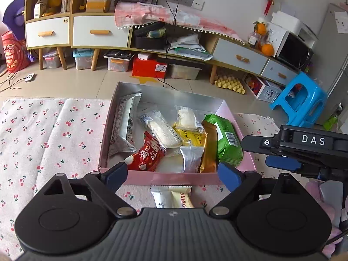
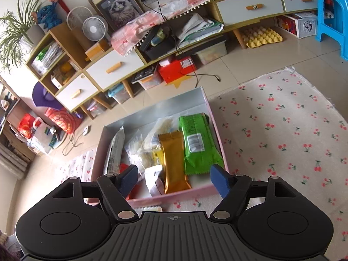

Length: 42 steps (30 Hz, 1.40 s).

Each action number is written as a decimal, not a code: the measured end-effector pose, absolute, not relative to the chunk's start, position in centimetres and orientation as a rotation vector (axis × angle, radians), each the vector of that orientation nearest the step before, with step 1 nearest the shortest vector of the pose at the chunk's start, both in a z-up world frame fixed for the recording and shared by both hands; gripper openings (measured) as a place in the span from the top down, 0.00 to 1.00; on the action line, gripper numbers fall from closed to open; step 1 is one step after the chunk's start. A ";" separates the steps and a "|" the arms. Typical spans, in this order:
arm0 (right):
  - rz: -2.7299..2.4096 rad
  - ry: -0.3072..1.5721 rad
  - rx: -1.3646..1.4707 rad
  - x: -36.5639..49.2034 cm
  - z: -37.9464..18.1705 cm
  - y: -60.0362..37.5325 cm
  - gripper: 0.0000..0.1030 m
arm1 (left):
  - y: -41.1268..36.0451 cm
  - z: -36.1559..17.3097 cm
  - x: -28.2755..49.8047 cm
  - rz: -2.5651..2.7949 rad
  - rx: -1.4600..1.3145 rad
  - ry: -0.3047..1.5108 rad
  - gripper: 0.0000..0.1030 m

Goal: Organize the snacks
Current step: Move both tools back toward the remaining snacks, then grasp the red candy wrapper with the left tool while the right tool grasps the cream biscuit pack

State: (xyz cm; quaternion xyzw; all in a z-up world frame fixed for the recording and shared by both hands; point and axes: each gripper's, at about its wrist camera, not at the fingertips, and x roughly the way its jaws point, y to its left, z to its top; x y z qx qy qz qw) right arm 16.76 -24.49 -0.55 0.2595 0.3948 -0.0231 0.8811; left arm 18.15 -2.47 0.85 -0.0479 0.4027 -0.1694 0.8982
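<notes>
A pink box with a silver inside lies on the cherry-print cloth and holds several snacks: a green pack, a gold bar, a red packet, a long white pack. My left gripper is open and empty at the box's near wall. Two small packets lie on the cloth just under it. My right gripper is open and empty over the box's near end, above the gold bar and beside the green pack. It also shows in the left wrist view.
A long low cabinet with drawers runs along the far wall, with storage boxes and a red box under it. A blue plastic stool stands at the right. A cable hangs down to the tiled floor.
</notes>
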 end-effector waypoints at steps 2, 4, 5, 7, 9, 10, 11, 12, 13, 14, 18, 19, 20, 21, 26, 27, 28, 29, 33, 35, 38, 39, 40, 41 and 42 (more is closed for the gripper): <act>-0.052 0.837 0.527 16.0 -0.1 -24.4 0.22 | -2.2 1.2 17.6 -0.345 -0.083 0.839 0.08; -0.057 0.847 0.516 15.2 0.3 -24.4 0.20 | -2.0 1.4 17.1 -0.338 -0.067 0.849 0.03; -0.058 0.854 0.512 14.9 0.4 -24.3 0.19 | -1.8 1.5 17.0 -0.336 -0.059 0.859 0.02; -0.060 0.874 0.506 14.3 0.6 -24.1 0.18 | -1.4 1.7 16.6 -0.326 -0.042 0.877 0.01; -0.063 0.899 0.497 13.7 0.7 -24.0 0.16 | -1.0 1.9 16.2 -0.307 -0.025 0.890 0.01; -0.066 0.912 0.490 13.4 0.7 -23.8 0.16 | -0.8 1.9 16.1 -0.297 -0.020 0.894 0.01; -0.067 0.923 0.480 13.1 0.7 -23.6 0.16 | -0.5 2.0 15.9 -0.289 -0.016 0.897 0.01; -0.063 0.936 0.468 12.9 0.6 -23.4 0.15 | -0.2 2.0 15.5 -0.279 -0.013 0.902 0.01; -0.058 0.945 0.461 12.6 0.6 -23.2 0.15 | 0.1 2.0 15.4 -0.269 -0.013 0.907 0.01; -0.054 0.954 0.455 12.4 0.5 -23.1 0.15 | 0.5 2.0 15.1 -0.261 -0.015 0.911 0.00; -0.043 0.983 0.442 11.6 0.0 -22.4 0.15 | 1.9 1.7 14.3 -0.231 -0.025 0.913 0.00; -0.039 0.986 0.441 11.5 -0.2 -22.2 0.15 | 2.3 1.5 14.0 -0.222 -0.026 0.911 0.00; -0.033 0.989 0.441 11.3 -0.3 -22.0 0.15 | 2.6 1.3 13.8 -0.213 -0.027 0.911 0.00; -0.025 0.989 0.442 11.1 -0.6 -21.9 0.14 | 2.9 1.1 13.7 -0.205 -0.027 0.913 0.00; -0.002 1.030 0.356 10.6 -1.5 -20.2 0.10 | 4.9 0.1 13.4 -0.100 -0.042 0.998 0.01; 0.002 1.032 0.330 10.5 -1.5 -19.7 0.10 | 5.5 -0.1 13.4 -0.079 -0.054 1.013 0.01; 0.011 1.031 0.310 10.5 -1.5 -19.4 0.10 | 5.9 -0.3 13.4 -0.070 -0.064 1.023 0.01; 0.022 1.033 0.292 10.4 -1.6 -19.0 0.10 | 6.2 -0.4 13.4 -0.065 -0.073 1.030 0.01; 0.036 1.047 0.265 10.7 -2.1 -17.9 0.10 | 7.1 -1.0 13.3 -0.027 -0.095 1.048 0.03; 0.028 1.060 0.260 11.0 -2.5 -17.6 0.10 | 7.2 -1.3 13.2 -0.034 -0.100 1.066 0.03; 0.014 1.079 0.252 11.3 -3.1 -17.1 0.10 | 7.4 -1.9 13.1 -0.022 -0.114 1.094 0.06; 0.013 1.083 0.247 11.4 -3.3 -17.0 0.10 | 7.5 -2.2 13.1 -0.011 -0.127 1.105 0.08; 0.013 1.084 0.240 11.5 -3.4 -16.8 0.10 | 7.7 -2.5 13.1 -0.004 -0.144 1.118 0.10; 0.015 1.082 0.232 11.6 -3.6 -16.6 0.10 | 7.9 -2.8 13.1 0.001 -0.162 1.132 0.11; 0.019 1.078 0.224 11.7 -3.7 -16.4 0.10 | 8.0 -3.1 13.2 0.006 -0.185 1.148 0.14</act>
